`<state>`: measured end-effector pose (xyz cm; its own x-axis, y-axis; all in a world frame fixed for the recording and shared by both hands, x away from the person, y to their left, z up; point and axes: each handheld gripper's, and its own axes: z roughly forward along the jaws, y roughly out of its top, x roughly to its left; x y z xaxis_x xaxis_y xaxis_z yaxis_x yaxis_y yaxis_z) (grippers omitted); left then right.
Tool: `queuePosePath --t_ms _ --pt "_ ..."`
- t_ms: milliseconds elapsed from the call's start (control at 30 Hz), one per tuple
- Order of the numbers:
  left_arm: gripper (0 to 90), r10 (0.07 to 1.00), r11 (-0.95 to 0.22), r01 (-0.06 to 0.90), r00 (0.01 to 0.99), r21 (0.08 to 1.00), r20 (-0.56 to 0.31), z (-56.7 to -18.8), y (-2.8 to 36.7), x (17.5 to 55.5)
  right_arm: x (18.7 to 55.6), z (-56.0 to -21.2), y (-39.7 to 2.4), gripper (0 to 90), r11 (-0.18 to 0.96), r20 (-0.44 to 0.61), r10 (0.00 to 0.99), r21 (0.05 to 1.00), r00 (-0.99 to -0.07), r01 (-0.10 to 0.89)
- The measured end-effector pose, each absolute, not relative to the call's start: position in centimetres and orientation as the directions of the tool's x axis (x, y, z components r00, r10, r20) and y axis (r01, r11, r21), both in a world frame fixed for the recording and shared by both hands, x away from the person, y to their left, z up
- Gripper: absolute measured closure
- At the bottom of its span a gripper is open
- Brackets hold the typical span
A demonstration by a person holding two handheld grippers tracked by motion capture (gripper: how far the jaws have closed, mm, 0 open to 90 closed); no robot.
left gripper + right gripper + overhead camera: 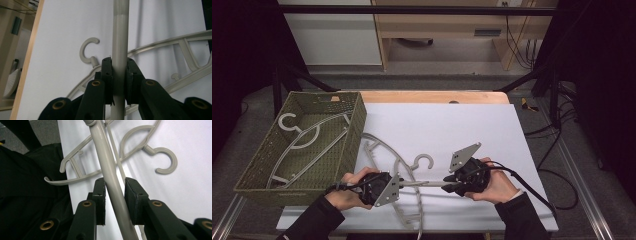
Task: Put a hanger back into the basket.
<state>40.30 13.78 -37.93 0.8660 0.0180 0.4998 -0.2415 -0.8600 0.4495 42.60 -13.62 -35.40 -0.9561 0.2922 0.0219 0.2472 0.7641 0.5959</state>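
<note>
A straight grey plastic bar runs level between my two grippers over the white sheet. My left gripper is shut on one end of it, and in the left gripper view both pads press the bar. My right gripper stands around the other end. In the right gripper view the bar lies between the jaws with a gap beside the right pad. A grey hanger with a curled hook lies on the sheet under the bar.
An olive woven basket sits at the left with another grey hanger inside. A second hanger frame lies on the sheet beside the basket. The wooden table edge is at the back; cables trail off to the right.
</note>
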Motion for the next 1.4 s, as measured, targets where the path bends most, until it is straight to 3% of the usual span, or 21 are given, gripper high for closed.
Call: queuePosePath --t_ms 133,433,800,1400 --pt "79.7 0.052 -0.858 -0.205 0.878 0.471 0.477 -37.7 13.6 40.4 42.7 -35.3 -13.9 66.3 0.741 -0.006 0.328 0.623 -0.945 0.253" --pt "79.8 0.183 -0.855 -0.059 0.895 0.516 0.407 -37.1 12.9 40.9 42.6 -34.7 -15.9 44.1 0.592 -0.074 0.471 0.765 -0.879 0.253" --pt "79.7 0.346 -0.789 0.083 0.880 0.609 0.327 -34.7 12.6 42.0 42.0 -35.2 -19.3 16.4 0.413 -0.053 0.649 0.862 -0.759 0.293" --pt "79.7 0.456 -0.684 0.145 0.850 0.715 0.265 -28.1 14.9 42.4 41.3 -38.7 -23.3 9.6 0.293 0.040 0.752 0.873 -0.658 0.389"
